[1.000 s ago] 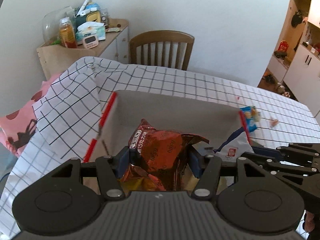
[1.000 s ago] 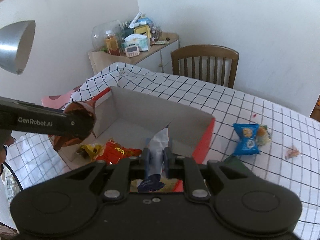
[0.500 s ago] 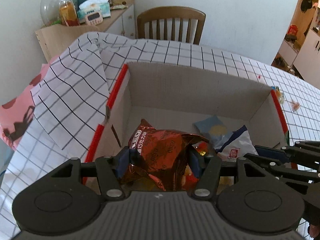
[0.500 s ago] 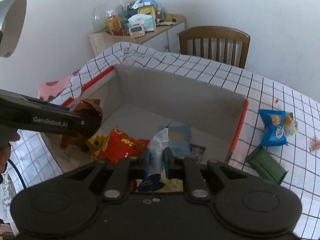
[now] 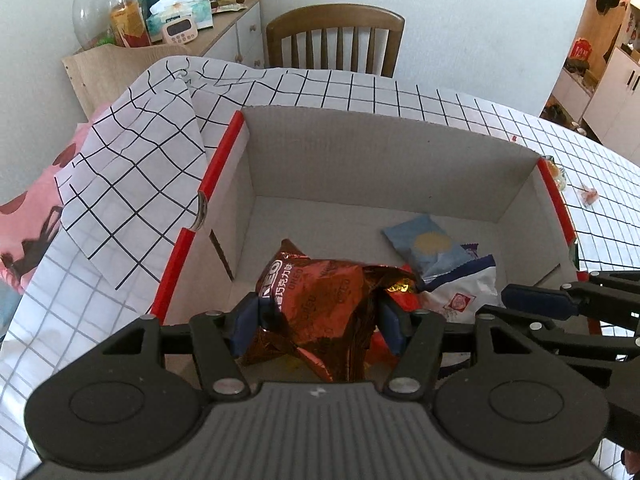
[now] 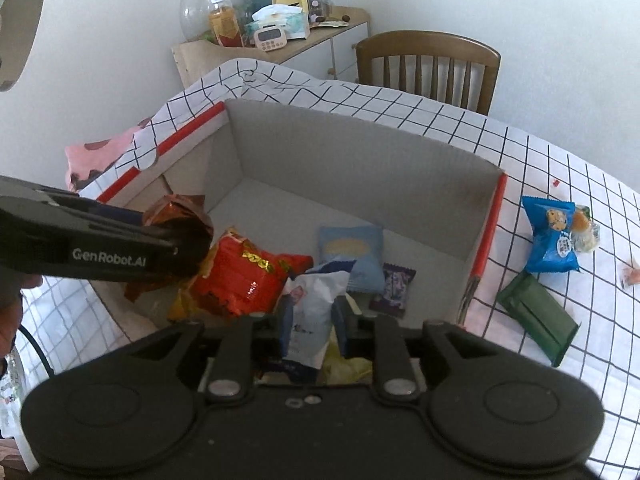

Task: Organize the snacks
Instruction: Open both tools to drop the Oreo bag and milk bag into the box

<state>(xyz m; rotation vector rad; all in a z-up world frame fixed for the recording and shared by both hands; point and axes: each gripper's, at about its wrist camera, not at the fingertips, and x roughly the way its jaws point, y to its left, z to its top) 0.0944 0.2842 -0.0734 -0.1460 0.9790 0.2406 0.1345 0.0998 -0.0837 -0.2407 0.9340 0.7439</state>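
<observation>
We are gripping the brown Oreo packet (image 5: 320, 300) with our left hand-held gripper (image 5: 318, 320) inside the cardboard box (image 5: 380, 160) (its jaws opening slightly); our right hand-held gripper (image 6: 314, 320) is opening around the white snack bag (image 6: 310, 312).

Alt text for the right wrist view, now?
Right tongs opening around a white snack packet above a cardboard box of snacks. Left tongs enter from the left gripping a brown foil packet; blue and green packets lie outside.
</observation>
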